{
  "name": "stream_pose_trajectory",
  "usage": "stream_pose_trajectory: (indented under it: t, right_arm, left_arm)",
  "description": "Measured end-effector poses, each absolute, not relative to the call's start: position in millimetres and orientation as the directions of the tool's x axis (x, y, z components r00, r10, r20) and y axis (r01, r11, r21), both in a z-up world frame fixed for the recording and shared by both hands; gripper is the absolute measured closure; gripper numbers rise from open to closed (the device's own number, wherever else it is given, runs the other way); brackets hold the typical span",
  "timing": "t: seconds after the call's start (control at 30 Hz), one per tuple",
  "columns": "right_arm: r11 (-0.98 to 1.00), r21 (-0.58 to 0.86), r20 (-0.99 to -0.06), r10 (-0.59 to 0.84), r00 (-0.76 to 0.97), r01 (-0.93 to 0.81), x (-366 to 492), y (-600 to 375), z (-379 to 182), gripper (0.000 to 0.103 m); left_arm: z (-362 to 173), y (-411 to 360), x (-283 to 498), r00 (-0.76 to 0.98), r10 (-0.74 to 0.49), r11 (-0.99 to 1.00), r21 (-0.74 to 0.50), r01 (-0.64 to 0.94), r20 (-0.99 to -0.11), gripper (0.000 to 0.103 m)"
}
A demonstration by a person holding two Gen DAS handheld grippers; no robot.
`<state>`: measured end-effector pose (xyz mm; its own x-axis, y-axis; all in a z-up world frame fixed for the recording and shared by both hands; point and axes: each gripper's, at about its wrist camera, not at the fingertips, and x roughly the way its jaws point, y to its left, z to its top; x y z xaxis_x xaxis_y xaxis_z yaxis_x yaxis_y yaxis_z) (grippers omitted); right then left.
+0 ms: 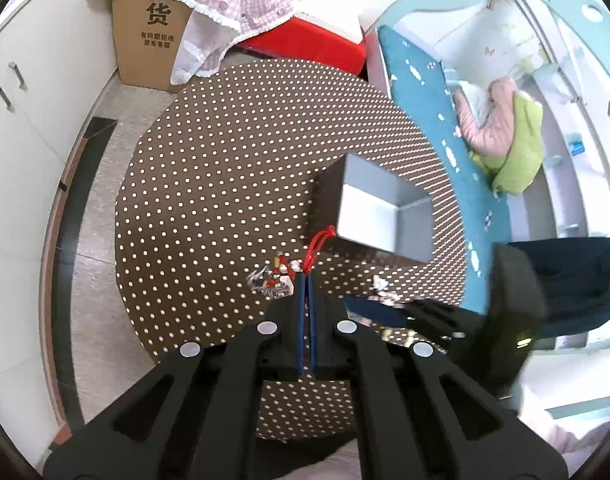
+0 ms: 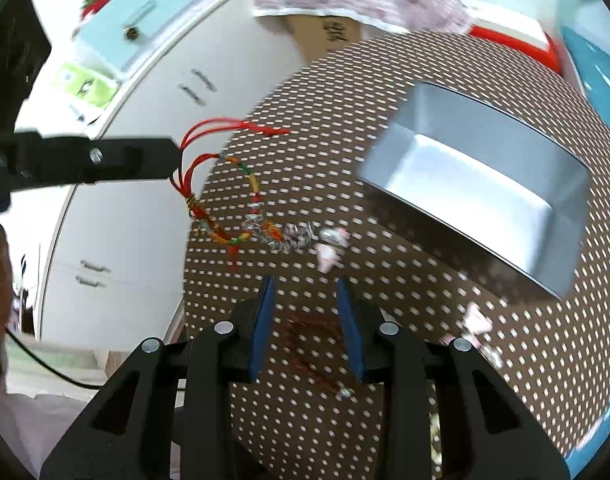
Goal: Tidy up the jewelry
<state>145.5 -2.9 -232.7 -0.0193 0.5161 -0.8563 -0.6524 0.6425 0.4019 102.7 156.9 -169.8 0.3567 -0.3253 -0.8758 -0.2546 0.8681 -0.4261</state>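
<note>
My left gripper [image 1: 307, 277] is shut on the red cord of a beaded bracelet [image 1: 319, 245]. In the right wrist view it [image 2: 176, 160] holds that bracelet [image 2: 233, 216] lifted above the table's left edge, with its crystal beads trailing onto the cloth. An open grey box [image 1: 385, 216] stands just beyond the left gripper, also in the right wrist view [image 2: 477, 184]. My right gripper [image 2: 305, 292] is open and empty above the table. A dark red cord [image 2: 313, 344] lies between its fingers on the cloth. Pink and silver pieces [image 2: 331, 246] lie ahead of it.
The round table [image 1: 225, 160] has a brown cloth with white dots. More small pink jewelry [image 2: 477, 320] lies at the right. A cardboard box [image 1: 149, 36], white cabinets [image 1: 21, 128], a red item [image 1: 305, 46] and a blue chair [image 1: 433, 120] surround the table.
</note>
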Motion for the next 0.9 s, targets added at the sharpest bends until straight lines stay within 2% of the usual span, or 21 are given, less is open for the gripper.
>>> stream_pose_trajectory:
  t: [0.3,0.57,0.9]
  right_arm:
    - [0.548,0.467,-0.801,0.595,-0.069,-0.694,142.3,18.0,-237.9,0.075]
    - [0.503,0.514,-0.770,0.628,-0.114,-0.695,142.5,34.0,-241.5,0.077]
    - [0.577,0.480,-0.814,0.574,-0.089,-0.661,142.6,10.8,-243.5,0.077]
  left_arm:
    - [-142.6,158.0,93.1,0.397,-0.343,0.851,-0.461,-0.253,-0.851,0.102]
    - [-122.3,158.8,85.7,0.417,-0.313,0.859,-0.442,-0.259,-0.853,0.102]
    - [-123.7,160.2,86.8,0.415,-0.258,0.896,-0.377,-0.236,-0.873,0.102]
